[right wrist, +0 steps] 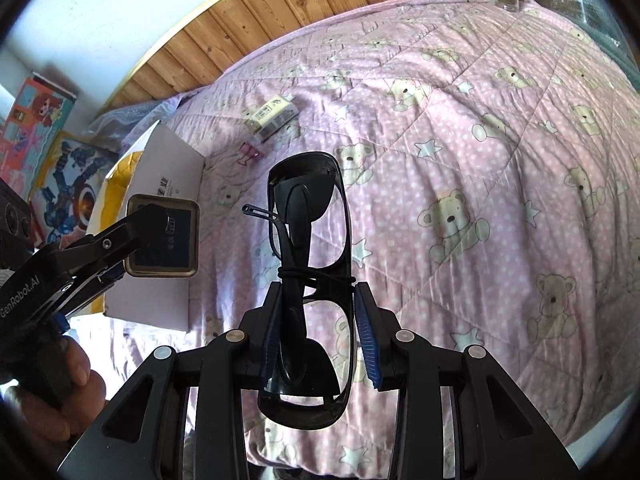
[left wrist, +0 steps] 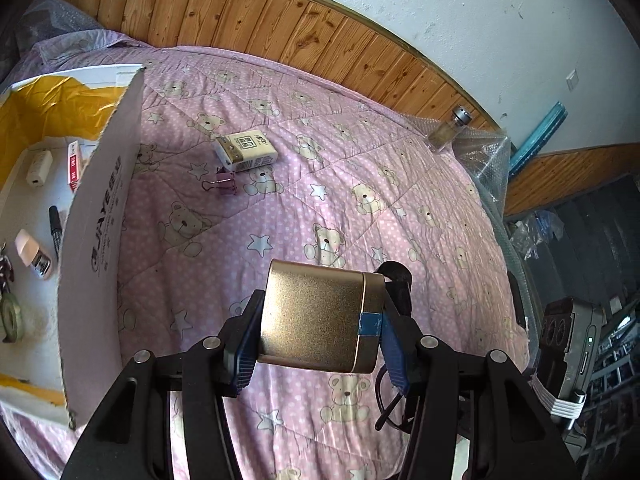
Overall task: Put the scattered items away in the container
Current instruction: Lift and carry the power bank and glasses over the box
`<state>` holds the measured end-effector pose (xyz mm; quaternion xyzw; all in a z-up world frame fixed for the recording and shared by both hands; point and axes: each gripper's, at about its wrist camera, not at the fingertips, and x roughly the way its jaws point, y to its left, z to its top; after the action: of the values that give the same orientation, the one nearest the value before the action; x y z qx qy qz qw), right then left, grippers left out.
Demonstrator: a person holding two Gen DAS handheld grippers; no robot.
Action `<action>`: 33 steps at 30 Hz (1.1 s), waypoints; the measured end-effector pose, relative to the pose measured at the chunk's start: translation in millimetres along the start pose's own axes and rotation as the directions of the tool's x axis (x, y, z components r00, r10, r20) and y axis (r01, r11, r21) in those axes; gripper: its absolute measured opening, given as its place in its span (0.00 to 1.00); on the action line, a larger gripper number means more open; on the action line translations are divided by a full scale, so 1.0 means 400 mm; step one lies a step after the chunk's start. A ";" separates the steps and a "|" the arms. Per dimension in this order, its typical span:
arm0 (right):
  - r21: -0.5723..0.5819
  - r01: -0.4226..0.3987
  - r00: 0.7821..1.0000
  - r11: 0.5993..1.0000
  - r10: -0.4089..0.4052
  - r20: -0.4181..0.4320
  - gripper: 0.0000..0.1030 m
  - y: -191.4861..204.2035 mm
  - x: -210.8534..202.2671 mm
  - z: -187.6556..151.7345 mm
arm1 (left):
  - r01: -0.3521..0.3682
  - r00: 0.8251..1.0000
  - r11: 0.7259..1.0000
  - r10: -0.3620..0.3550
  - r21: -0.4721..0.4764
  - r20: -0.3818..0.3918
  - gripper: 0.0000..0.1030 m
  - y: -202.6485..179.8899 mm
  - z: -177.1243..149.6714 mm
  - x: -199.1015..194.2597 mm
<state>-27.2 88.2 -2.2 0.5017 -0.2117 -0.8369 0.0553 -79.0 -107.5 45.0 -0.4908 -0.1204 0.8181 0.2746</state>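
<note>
From the left wrist, the left gripper (left wrist: 318, 338) is pinching a smooth gold tin (left wrist: 320, 318) beside the cardboard box (left wrist: 100, 240) wall, quilt (left wrist: 400, 208) lying open beyond. From the right wrist, the right gripper (right wrist: 316, 336) is clamping glossy black glasses (right wrist: 310, 280).

Box (left wrist: 100, 216) wall stands upright at left, open on top. Bed (left wrist: 360, 184) mostly clear; only pack (left wrist: 246, 151) and clip (left wrist: 222, 184) lie near box. Bottle (left wrist: 450, 130) at far corner.
</note>
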 end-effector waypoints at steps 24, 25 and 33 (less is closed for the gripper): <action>-0.195 -0.037 0.998 0.980 0.045 0.035 0.35 0.272 -0.108 -0.112 | 0.078 0.975 0.996 -0.067 -0.039 0.214 0.52 0.050 -0.132 -0.308; -0.201 -0.043 0.998 0.979 0.050 0.031 0.35 0.283 -0.105 -0.115 | 0.079 0.973 0.996 -0.068 -0.044 0.219 0.52 0.056 -0.134 -0.315; -0.251 -0.073 0.996 0.965 0.082 0.027 0.35 0.343 -0.112 -0.133 | 0.086 0.968 0.993 -0.064 -0.084 0.242 0.52 0.110 -0.145 -0.354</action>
<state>24.4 -38.2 68.8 0.4663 -0.1250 -0.8634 0.1466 8.9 -228.2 100.1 -0.3962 -0.2091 0.8537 0.2655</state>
